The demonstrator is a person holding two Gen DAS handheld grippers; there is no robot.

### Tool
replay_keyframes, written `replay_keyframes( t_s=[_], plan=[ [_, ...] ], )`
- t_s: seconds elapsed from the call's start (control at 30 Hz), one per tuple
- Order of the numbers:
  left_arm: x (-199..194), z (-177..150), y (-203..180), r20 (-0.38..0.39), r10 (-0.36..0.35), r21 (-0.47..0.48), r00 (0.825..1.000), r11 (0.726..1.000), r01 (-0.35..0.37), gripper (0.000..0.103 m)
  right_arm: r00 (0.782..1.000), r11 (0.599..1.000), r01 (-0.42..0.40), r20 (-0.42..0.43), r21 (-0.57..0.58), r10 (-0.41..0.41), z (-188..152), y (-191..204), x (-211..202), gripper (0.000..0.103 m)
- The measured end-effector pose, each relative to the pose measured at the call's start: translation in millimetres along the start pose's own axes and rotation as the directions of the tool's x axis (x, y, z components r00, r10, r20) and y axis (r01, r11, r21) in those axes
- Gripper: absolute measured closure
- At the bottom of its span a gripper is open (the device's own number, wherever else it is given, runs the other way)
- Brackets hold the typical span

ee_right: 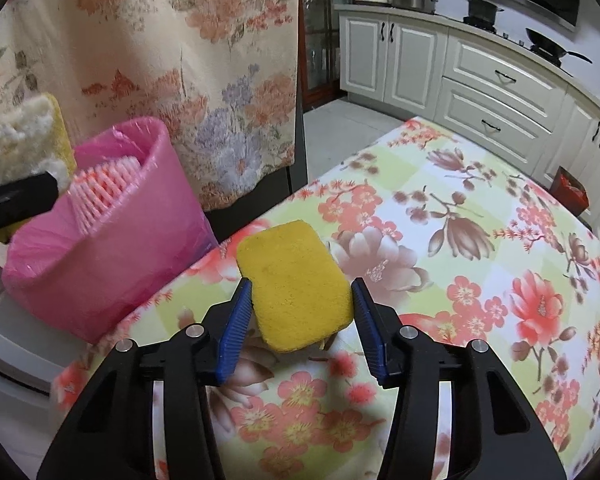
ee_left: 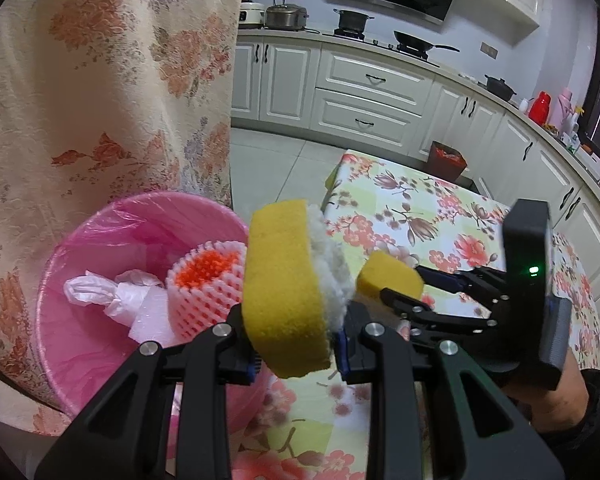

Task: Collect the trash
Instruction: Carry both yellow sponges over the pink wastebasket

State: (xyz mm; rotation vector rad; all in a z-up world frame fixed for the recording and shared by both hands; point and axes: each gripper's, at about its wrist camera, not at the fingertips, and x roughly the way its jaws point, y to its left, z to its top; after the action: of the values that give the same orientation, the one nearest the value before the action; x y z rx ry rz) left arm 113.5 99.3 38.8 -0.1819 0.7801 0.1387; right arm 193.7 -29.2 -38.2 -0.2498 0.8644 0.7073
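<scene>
My left gripper (ee_left: 296,360) is shut on a yellow sponge with a white fluffy side (ee_left: 288,284), held on edge just right of the pink bin (ee_left: 80,320). In the bin lie a white-and-orange foam fruit net (ee_left: 204,292) and crumpled white plastic (ee_left: 100,292). In the right wrist view my right gripper (ee_right: 300,300) has both blue pads against a second, smaller yellow sponge (ee_right: 296,284) low over the floral table (ee_right: 460,240). This right gripper (ee_left: 396,284) and its sponge (ee_left: 388,276) also show in the left wrist view. The pink bin (ee_right: 120,260) stands left of that sponge.
A floral curtain (ee_left: 100,100) hangs close behind the bin. White kitchen cabinets (ee_left: 364,92) line the far wall, and a dark bin with a red liner (ee_left: 446,160) stands on the floor beyond the table. A person's hand (ee_left: 560,408) holds the right gripper.
</scene>
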Motion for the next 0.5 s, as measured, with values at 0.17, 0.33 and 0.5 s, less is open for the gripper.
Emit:
replay_keyframes(
  t_s=[0.17, 0.33, 0.5],
  plan=[
    [-17, 0, 11, 0.022, 0.019, -0.008, 1.000, 1.000, -0.018, 0.076, 0.999, 1.000, -0.003, 0.050, 0.013, 0.003, 6, 4, -26, 0.055],
    [-34, -1, 24, 0.046, 0.042, -0.024, 0.998, 0.999, -0.041, 0.076, 0.995, 1.000, -0.008, 0.096, 0.012, 0.007, 14, 12, -52, 0.055],
    [-54, -1, 43, 0.075, 0.077, -0.047, 0.994, 0.996, -0.074, 0.076, 0.991, 1.000, -0.010, 0.136, 0.001, 0.010, 22, 23, -73, 0.055]
  ],
)
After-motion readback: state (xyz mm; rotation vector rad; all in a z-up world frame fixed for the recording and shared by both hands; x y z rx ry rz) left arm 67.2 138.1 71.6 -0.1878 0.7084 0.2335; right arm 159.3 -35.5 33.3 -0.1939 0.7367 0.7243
